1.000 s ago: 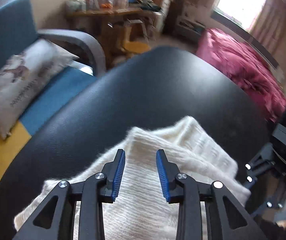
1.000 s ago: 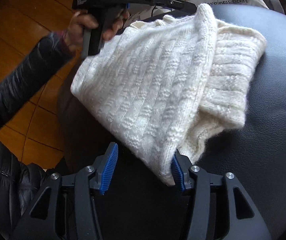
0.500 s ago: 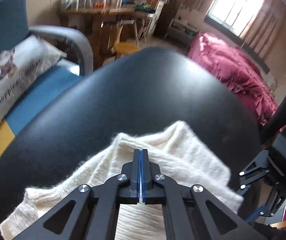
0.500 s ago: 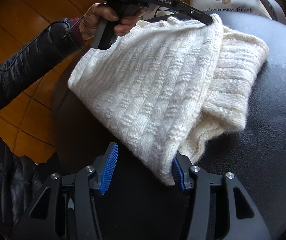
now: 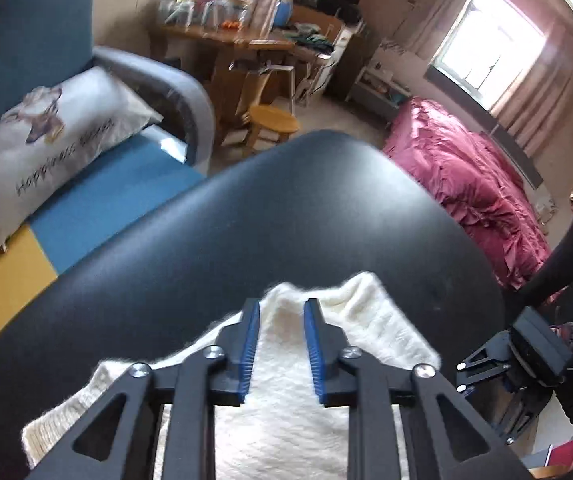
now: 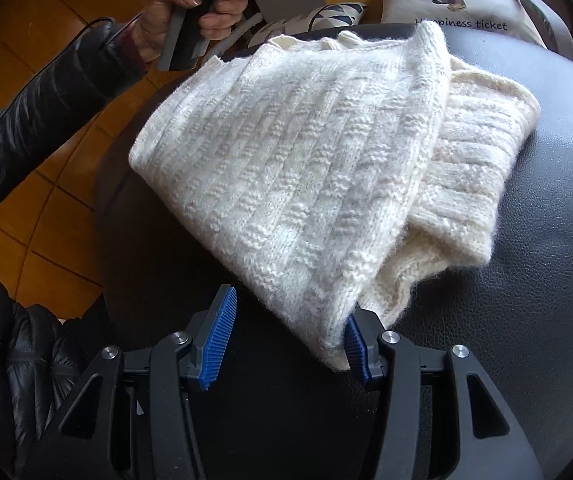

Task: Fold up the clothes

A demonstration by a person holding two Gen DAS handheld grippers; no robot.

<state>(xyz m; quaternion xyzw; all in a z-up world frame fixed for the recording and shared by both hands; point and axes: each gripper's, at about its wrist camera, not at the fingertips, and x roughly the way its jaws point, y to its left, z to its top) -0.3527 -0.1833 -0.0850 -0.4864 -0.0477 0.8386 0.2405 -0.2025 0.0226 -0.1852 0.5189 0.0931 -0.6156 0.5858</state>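
Blue-ribbed pads of the right gripper (image 6: pixel 290 306), spread wide and gripping nothing. Hovers low over the near edge of the black leatherette top (image 6: pixel 526 300), aimed along it. Right pad just touches the nearest corner of the cream knitted sweater (image 6: pixel 306 152); left pad stands well clear of the wool. Probably parked there to steady or square that corner rather than lift it, since the jaws straddle only the tip.

Left gripper (image 5: pixel 281 308) partly open, with a narrow gap between the pads and nothing clamped in it. Seen from the right wrist, rides above the far left edge of the sweater, level and clear of the knit. Held by a hand (image 6: pixel 190 12) wrapped round the pistol grip, with a dark padded sleeve (image 6: pixel 46 112) reaching in from the left over the wooden floor (image 6: pixel 38 8).

Sweater lies doubled on the left half of the top, a broad patterned panel uppermost and a ribbed layer sticking out beneath it toward the right edge. Layers not flush: lower one pokes out, near corner overhangs toward the right gripper. Fits either a fold just laid down and let go, or a bundle awaiting one more fold; cannot tell which.

Beyond the far edge, a printed pillow (image 6: pixel 462 4) on a blue seat.
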